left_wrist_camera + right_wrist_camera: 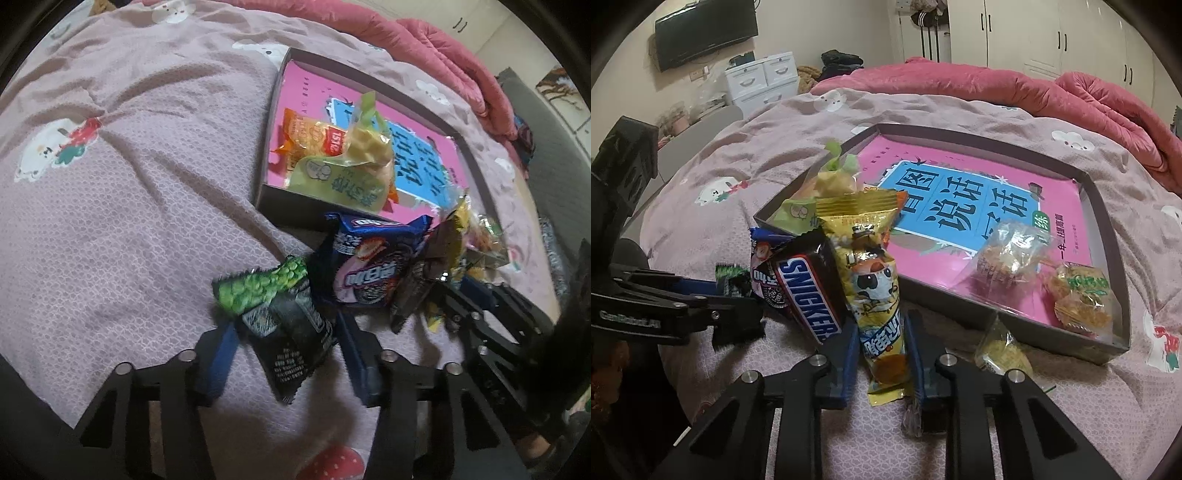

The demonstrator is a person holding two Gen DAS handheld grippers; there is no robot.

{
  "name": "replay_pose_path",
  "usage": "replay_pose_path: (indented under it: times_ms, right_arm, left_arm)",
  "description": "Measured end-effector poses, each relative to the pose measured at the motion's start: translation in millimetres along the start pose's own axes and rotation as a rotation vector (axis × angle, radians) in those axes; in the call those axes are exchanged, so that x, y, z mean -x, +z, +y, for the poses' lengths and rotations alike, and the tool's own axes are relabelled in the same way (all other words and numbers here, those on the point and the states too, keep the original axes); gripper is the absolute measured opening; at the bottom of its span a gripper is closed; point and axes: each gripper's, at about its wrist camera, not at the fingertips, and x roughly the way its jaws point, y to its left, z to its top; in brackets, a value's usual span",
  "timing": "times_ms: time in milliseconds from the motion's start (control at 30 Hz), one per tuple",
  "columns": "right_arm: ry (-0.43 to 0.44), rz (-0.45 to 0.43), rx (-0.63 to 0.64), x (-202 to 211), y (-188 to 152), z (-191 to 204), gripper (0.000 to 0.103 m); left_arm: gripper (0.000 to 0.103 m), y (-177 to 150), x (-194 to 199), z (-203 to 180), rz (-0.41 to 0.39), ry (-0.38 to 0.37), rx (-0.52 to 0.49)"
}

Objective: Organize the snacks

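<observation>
A shallow grey box (264,192) with a pink and blue book in it lies on the bed; it also shows in the right wrist view (1115,295). It holds a green snack bag (332,181), an orange packet (303,133) and clear-wrapped pastries (1012,254). My left gripper (286,332) is shut on a green and black pea packet (280,314), held above the bedspread. My right gripper (882,343) is shut on a yellow cartoon snack packet (875,273). A Snickers bar (809,291) and a blue cookie pack (369,258) lean beside them.
A pale pink bedspread (129,221) with animal prints covers the bed. A rolled red quilt (997,81) lies behind the box. One wrapped pastry (1001,350) lies on the bedspread in front of the box. A drawer unit (761,77) and wardrobes stand farther back.
</observation>
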Motion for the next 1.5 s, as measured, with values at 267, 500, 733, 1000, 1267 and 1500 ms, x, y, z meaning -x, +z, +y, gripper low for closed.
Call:
replay_pose_path:
  times_ms: [267,500,733,1000,1267,1500]
  right_arm:
    - [0.042,-0.030,-0.009,10,1,2,0.018]
    - [0.039,-0.070,-0.018,23,3,1,0.018]
    - [0.039,-0.108,-0.053,35,5,-5,0.018]
    - [0.041,-0.139,-0.088,46,8,-11,0.018]
    - [0.050,-0.177,-0.116,57,11,-16,0.018]
    - [0.050,-0.206,-0.145,65,14,-23,0.018]
  left_arm:
    - [0.047,2,1,4,0.001,-0.013,-0.005]
    - [0.046,2,11,10,-0.025,-0.004,-0.008]
    - [0.046,3,23,14,-0.065,-0.037,0.005]
    - [0.045,4,41,11,-0.139,-0.075,-0.024]
    - [0.045,6,57,8,-0.214,-0.053,-0.062]
    - [0.045,8,70,3,-0.264,-0.047,-0.092]
